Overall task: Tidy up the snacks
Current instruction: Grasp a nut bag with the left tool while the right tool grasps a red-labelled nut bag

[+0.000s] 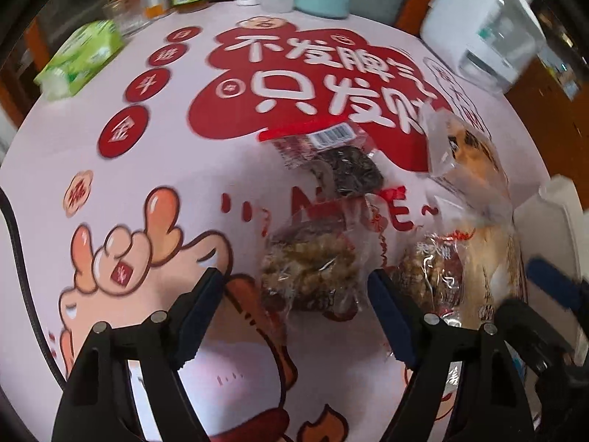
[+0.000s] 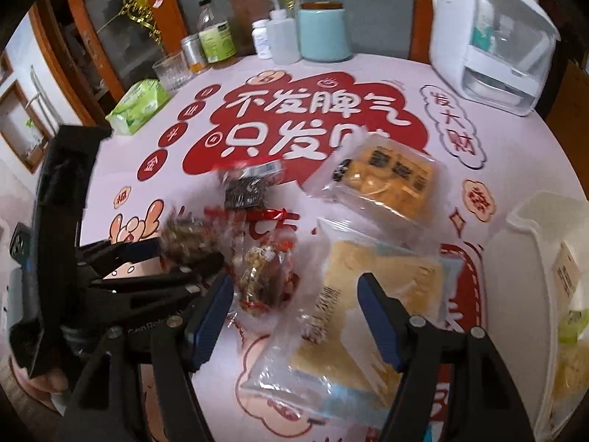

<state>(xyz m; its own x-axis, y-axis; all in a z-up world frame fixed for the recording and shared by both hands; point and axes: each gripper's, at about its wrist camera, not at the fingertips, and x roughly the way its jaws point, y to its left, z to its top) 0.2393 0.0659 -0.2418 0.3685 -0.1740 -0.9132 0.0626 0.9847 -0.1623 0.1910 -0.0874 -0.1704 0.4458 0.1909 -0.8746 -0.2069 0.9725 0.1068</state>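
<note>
Several wrapped snacks lie on the printed tablecloth. A brown nut snack [image 1: 313, 272] lies just beyond my open left gripper [image 1: 296, 287], between its fingers' line. A second nut snack [image 1: 434, 276] lies to its right, and a dark snack [image 1: 346, 169] farther off. My open right gripper [image 2: 296, 294] hovers over a pale yellow cake packet [image 2: 353, 294]. An orange packet [image 2: 386, 180] lies beyond it. The nut snacks [image 2: 265, 276] and the left gripper [image 2: 158, 258] show at its left. Both grippers are empty.
A white bin [image 2: 530, 258] with some packets inside stands at the right edge. A green tissue pack [image 2: 138, 105], a glass, jars, bottles, a teal canister [image 2: 324, 33] and a white appliance [image 2: 489, 40] line the table's far side.
</note>
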